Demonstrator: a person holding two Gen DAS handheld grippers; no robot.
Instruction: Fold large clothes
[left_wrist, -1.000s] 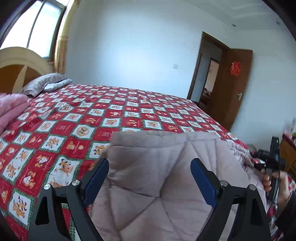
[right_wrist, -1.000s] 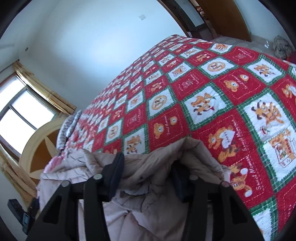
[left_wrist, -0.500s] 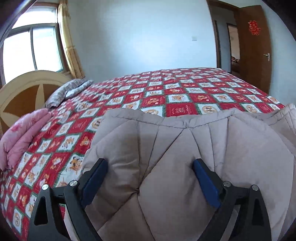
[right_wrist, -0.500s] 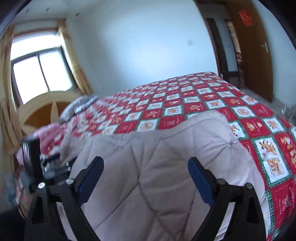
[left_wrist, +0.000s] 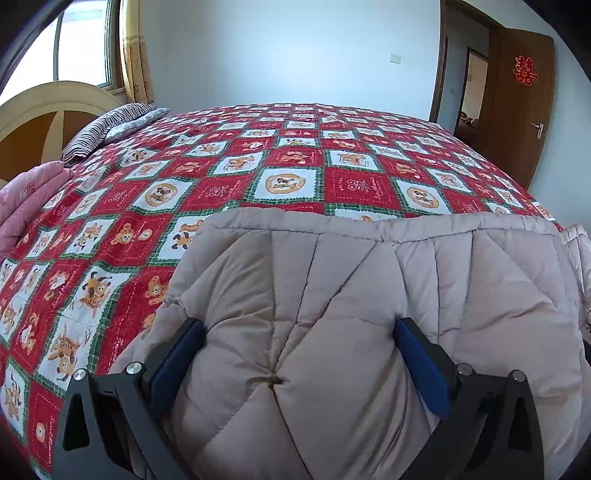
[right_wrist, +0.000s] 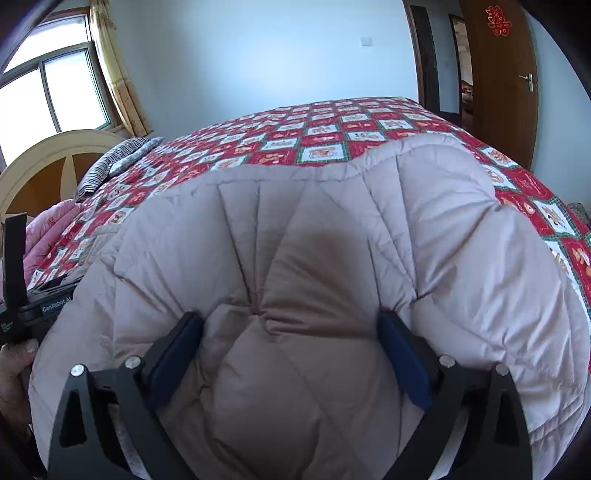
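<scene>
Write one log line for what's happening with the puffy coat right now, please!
task: fold large clothes | item: beige quilted coat on red patchwork bedspread | left tongs: opening, coat between | right tongs: opening, coat between

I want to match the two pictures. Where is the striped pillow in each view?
Left wrist view: the striped pillow is at the upper left, at the bed's far corner below the window.
Right wrist view: it is at the left, mid height, beside the headboard.
Shared landmark: the brown door with the red ornament, at the upper right.
</scene>
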